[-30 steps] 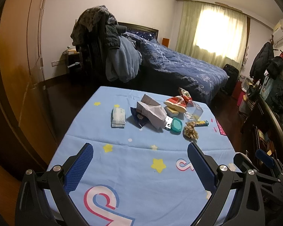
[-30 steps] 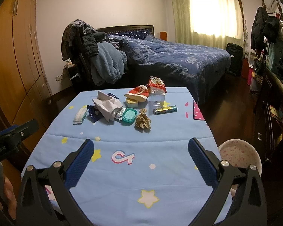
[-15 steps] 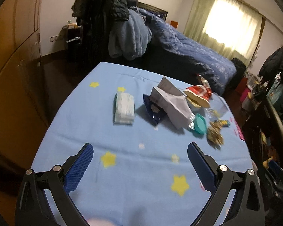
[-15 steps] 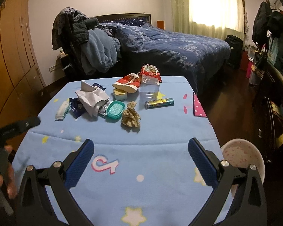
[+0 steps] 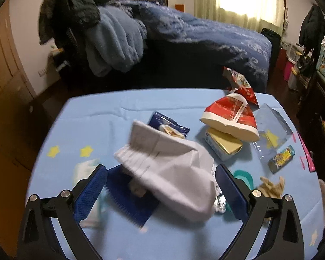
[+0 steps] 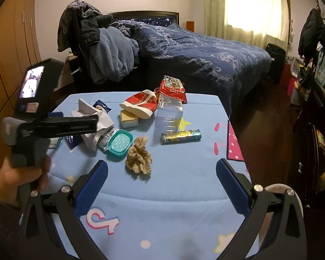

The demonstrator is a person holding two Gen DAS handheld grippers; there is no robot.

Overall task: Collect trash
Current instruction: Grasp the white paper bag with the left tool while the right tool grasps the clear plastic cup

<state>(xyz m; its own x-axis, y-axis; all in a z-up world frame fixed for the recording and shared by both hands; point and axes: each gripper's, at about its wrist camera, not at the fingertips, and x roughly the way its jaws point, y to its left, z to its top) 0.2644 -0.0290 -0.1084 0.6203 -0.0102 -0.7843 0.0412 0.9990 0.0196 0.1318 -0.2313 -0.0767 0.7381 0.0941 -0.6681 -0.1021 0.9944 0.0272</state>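
Note:
Trash lies in a heap on the blue star-print tablecloth (image 6: 184,186). My left gripper (image 5: 161,192) is open, its blue pads on either side of a crumpled white paper bag (image 5: 173,173) that lies on a dark blue wrapper (image 5: 130,201). My right gripper (image 6: 162,177) is open and holds nothing, just short of a brown paper wad (image 6: 138,156). Around them lie a teal lid (image 6: 120,143), a candy tube (image 6: 181,136), a clear plastic bag (image 6: 169,114), a squashed red-and-white cup (image 5: 229,117), a yellow box (image 5: 223,145) and a red snack bag (image 6: 173,88).
A tissue pack (image 5: 84,173) lies left of the heap, partly behind my left finger. A pale round bin (image 6: 277,195) stands on the floor by the table's right side. Behind the table are a bed (image 6: 205,60) and a chair piled with clothes (image 6: 93,43). A wardrobe (image 6: 8,49) lines the left wall.
My left gripper has moved forward and to the right over the table, and now straddles the white paper bag. My right gripper has crept forward toward the brown paper wad.

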